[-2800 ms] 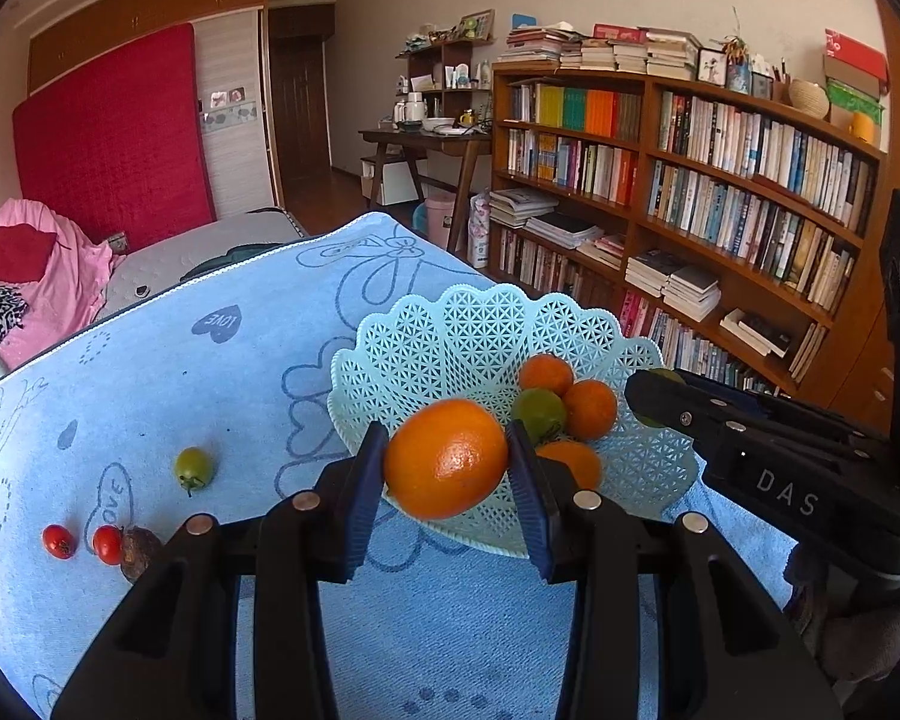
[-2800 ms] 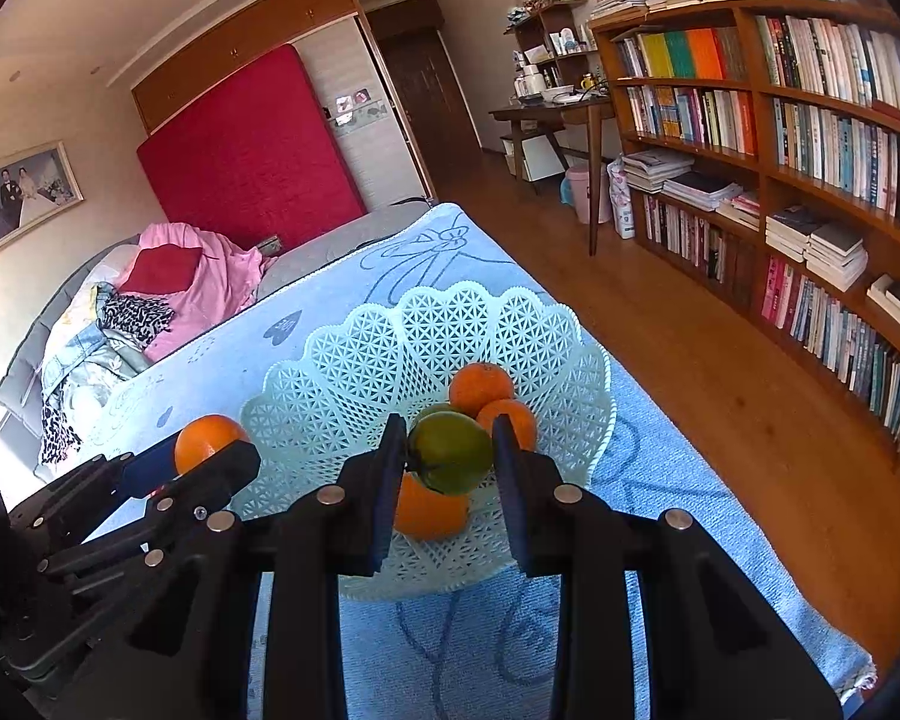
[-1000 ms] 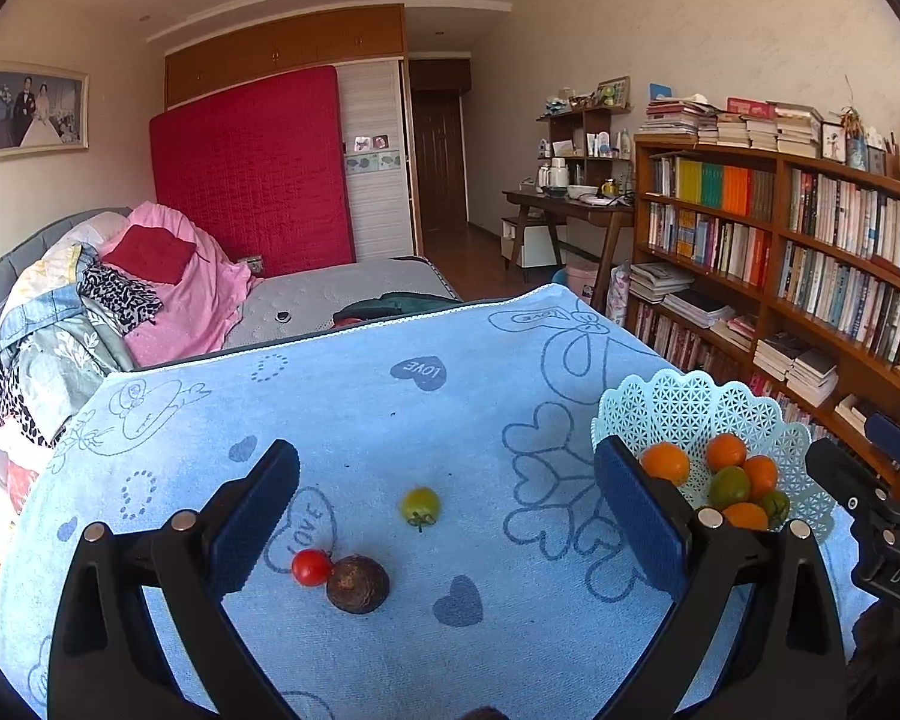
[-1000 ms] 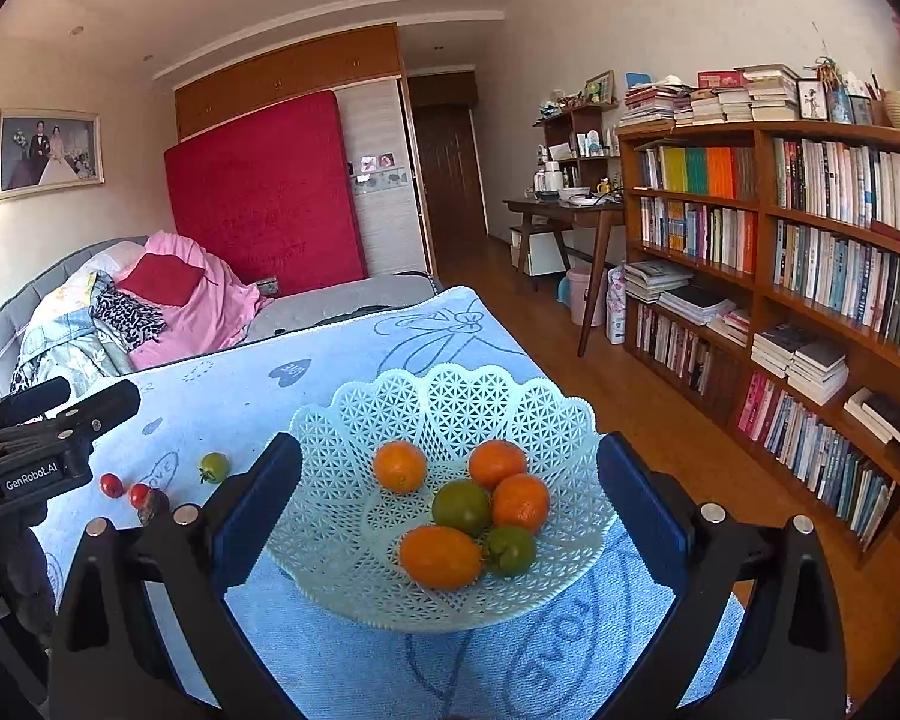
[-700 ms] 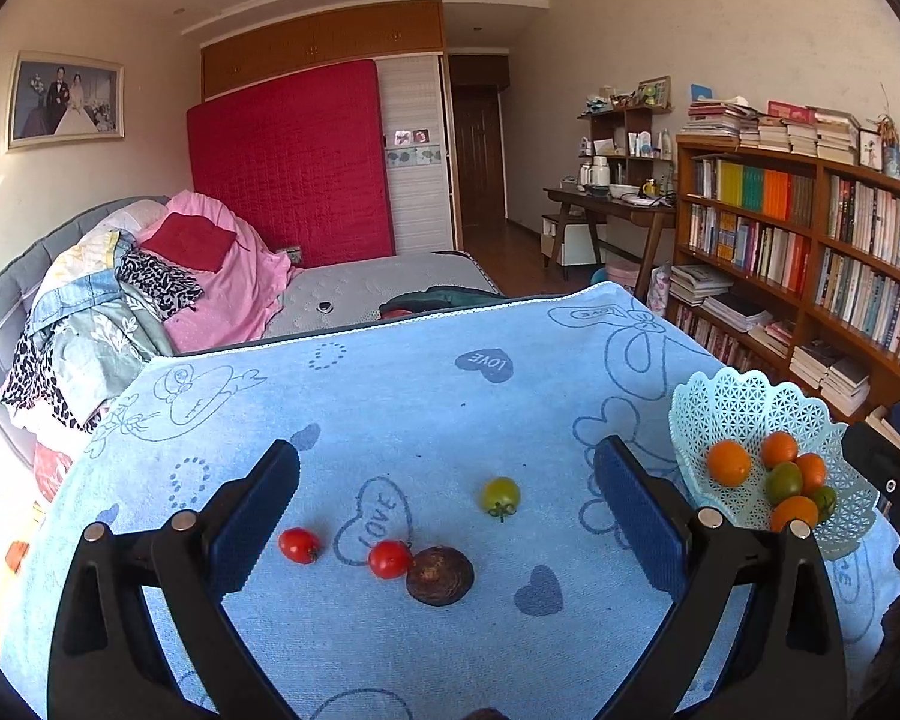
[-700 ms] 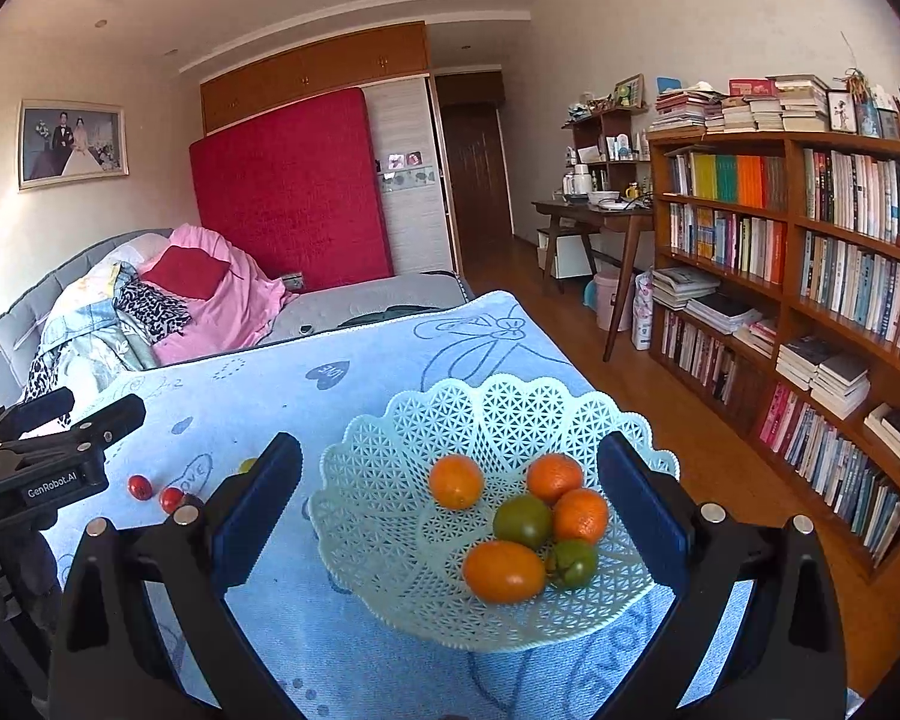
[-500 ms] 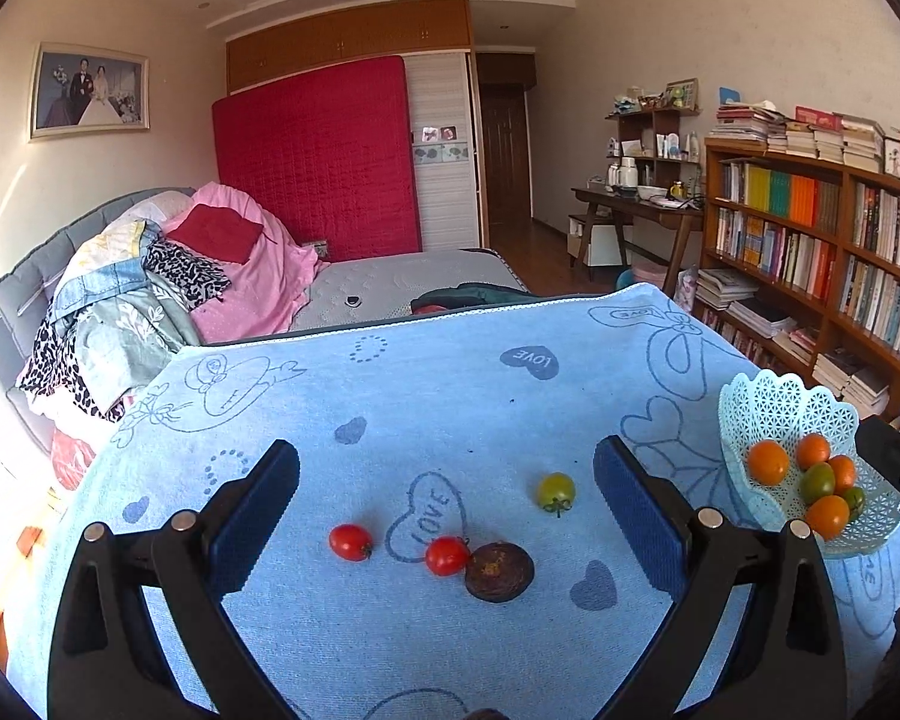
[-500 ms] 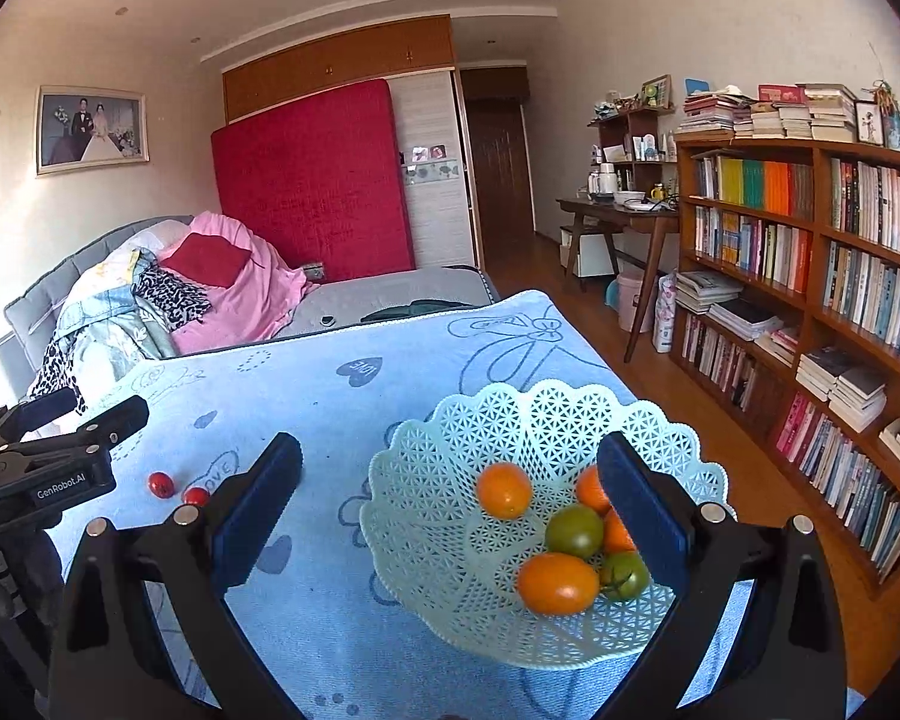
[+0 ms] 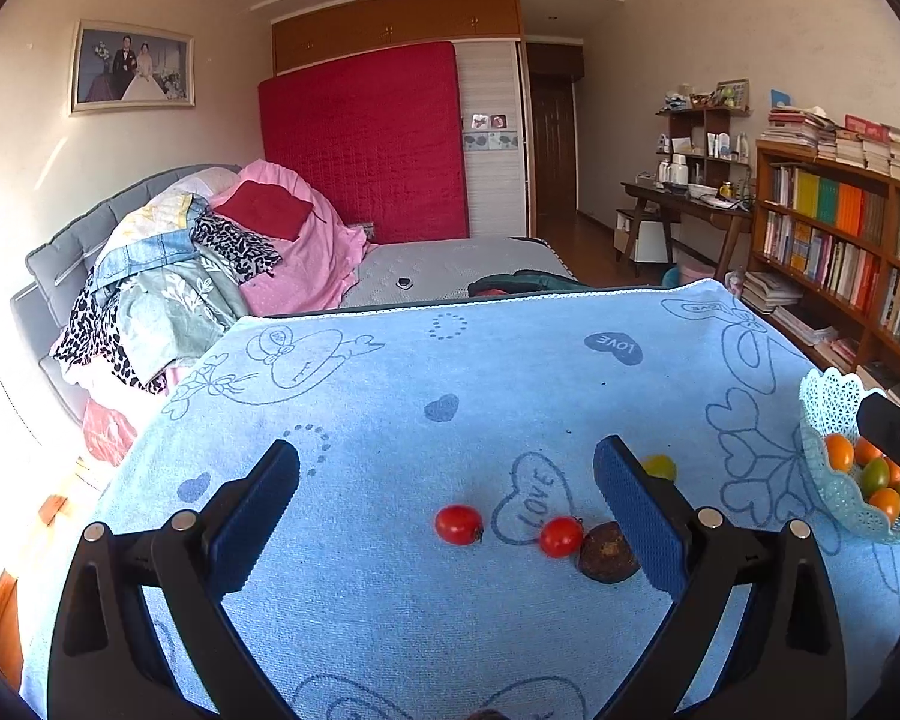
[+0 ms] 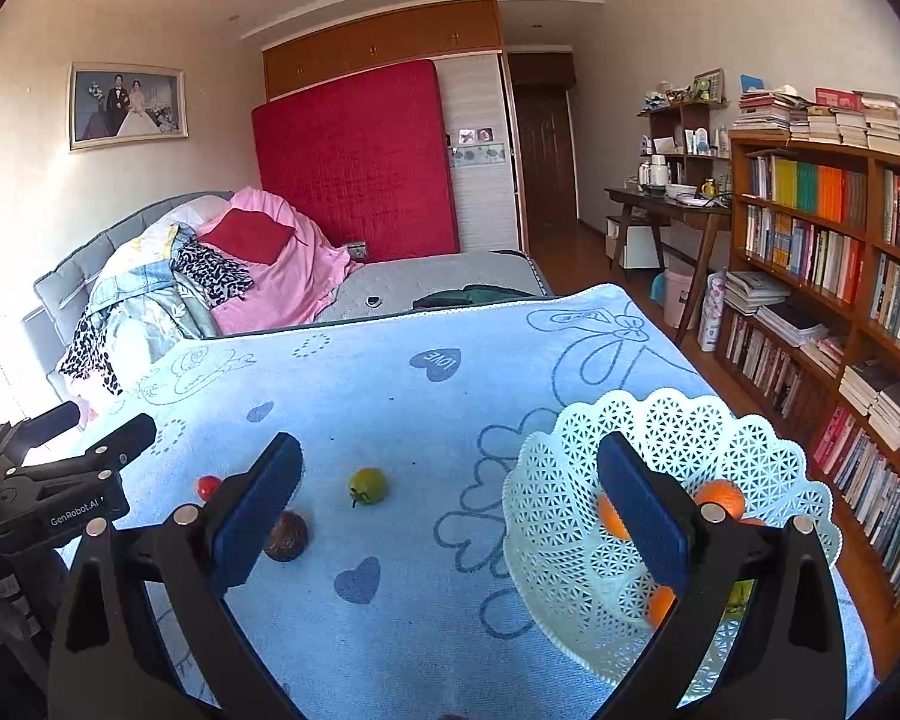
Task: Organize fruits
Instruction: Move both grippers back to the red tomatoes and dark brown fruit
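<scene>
A pale lattice basket holding several oranges and green fruits stands at the right of the blue cloth; it also shows as the basket at the left wrist view's right edge. Loose on the cloth lie two red tomatoes, a dark brown fruit and a yellow-green tomato. My left gripper hangs open above the red tomatoes. My right gripper is open and empty, with the yellow-green tomato between its fingers' sightline and the brown fruit by its left finger.
The blue patterned cloth covers the table, whose far edge meets a bed piled with clothes. A bookshelf and desk line the right wall. The left gripper's body sits at the right wrist view's left edge.
Both grippers let go of their fruits into the basket and opened. Both then drew back and swung left, bringing the loose tomatoes and brown fruit toward the centre.
</scene>
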Demonstrator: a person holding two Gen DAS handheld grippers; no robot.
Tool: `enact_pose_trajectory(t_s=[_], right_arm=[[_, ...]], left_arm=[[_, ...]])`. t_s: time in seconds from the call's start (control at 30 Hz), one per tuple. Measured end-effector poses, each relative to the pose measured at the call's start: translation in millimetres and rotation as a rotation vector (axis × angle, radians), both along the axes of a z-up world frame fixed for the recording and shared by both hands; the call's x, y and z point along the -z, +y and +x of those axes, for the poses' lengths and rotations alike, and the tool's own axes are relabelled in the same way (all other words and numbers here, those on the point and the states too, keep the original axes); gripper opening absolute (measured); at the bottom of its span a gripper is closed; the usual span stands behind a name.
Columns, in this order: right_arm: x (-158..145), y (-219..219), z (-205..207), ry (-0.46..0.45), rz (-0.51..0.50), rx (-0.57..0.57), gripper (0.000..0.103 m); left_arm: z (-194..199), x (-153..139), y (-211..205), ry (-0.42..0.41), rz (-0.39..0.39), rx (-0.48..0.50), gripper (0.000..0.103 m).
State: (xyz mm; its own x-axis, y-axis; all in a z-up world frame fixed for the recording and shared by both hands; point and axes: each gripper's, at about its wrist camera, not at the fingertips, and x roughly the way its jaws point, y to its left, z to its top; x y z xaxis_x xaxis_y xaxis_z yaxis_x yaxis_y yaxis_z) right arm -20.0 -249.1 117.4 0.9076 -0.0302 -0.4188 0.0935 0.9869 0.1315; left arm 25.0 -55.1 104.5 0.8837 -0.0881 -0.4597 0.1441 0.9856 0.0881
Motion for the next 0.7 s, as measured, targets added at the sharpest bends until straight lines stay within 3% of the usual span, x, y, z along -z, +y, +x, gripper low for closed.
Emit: enact_pose_trajectory(t_s=[0.47,0.7], right_arm=[[12,31,25,0.049,0.002,-0.060,0.100],[22,41,34,0.078,0.005,-0.085,0.100]], left_arm=[[11,7,30,0.019,0.000,-0.057,0.098],[21,20,42,0.070,-0.019,-0.071,0.098]])
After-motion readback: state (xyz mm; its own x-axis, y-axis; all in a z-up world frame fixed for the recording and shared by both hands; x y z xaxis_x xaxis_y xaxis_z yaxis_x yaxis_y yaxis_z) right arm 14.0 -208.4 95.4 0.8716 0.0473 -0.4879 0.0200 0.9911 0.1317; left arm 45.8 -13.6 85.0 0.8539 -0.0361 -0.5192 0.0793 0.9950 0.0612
